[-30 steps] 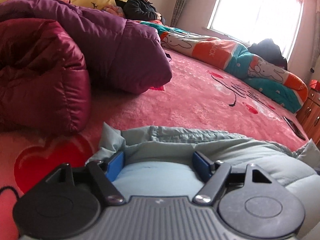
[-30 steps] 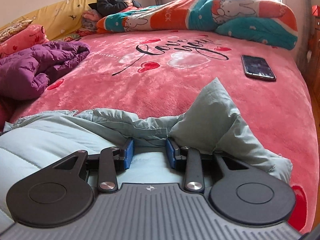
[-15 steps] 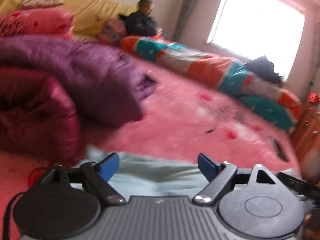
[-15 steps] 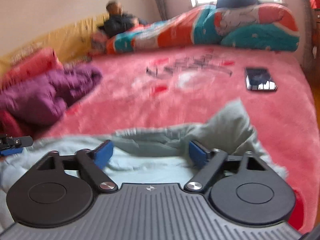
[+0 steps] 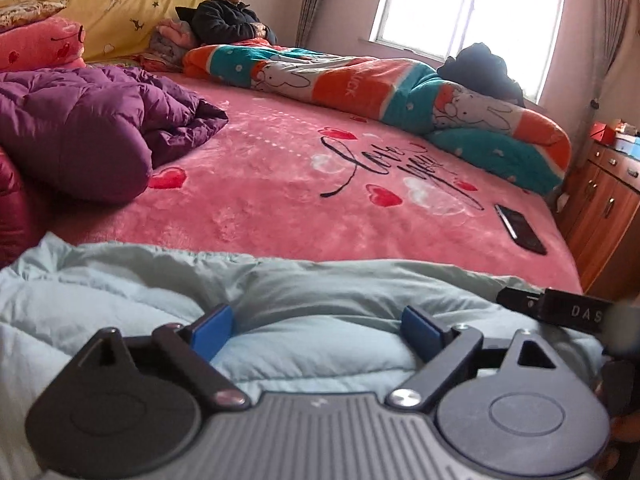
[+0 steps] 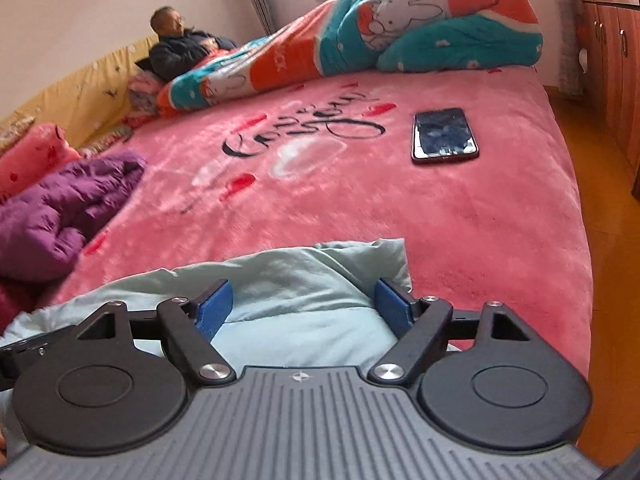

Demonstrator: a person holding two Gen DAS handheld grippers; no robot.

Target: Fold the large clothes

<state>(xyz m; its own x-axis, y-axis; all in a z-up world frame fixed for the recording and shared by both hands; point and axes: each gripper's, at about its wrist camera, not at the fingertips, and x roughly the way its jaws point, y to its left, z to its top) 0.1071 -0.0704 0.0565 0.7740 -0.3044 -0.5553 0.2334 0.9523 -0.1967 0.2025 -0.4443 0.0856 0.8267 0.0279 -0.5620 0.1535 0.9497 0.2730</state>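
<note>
One large bed (image 5: pixel 280 200), spread with a fuzzy pink blanket printed with red hearts and black script, carries everything here. At its near edge lies the task's garment, a pale blue-green padded coat (image 5: pixel 140 292), quilted into soft puffy panels with stitched seams, its surface rumpled and bunched into folds; in the right wrist view one flat corner of it (image 6: pixel 360 256) juts out toward the middle of the bed. Along the far edge a rolled quilt (image 5: pixel 380 92) in orange, teal and white with rabbit pictures stretches toward the far right corner, and a person in a dark jacket (image 5: pixel 228 24) sits at its head end against a yellow headboard. Toward the left edge a purple padded coat (image 5: pixel 80 128) is heaped loosely, with a dark red one just beside it at the frame's border. The left hand-held gripper (image 5: pixel 316 328) hovers over the pale coat with its blue pads spread wide and still widening; padding swells up between them but they do not pinch it. The right hand-held gripper (image 6: pixel 304 304) is likewise spread wide, just starting to narrow, with coat fabric between the pads and unpressed. A dark phone (image 6: pixel 444 136) lies flat near the right edge.
</note>
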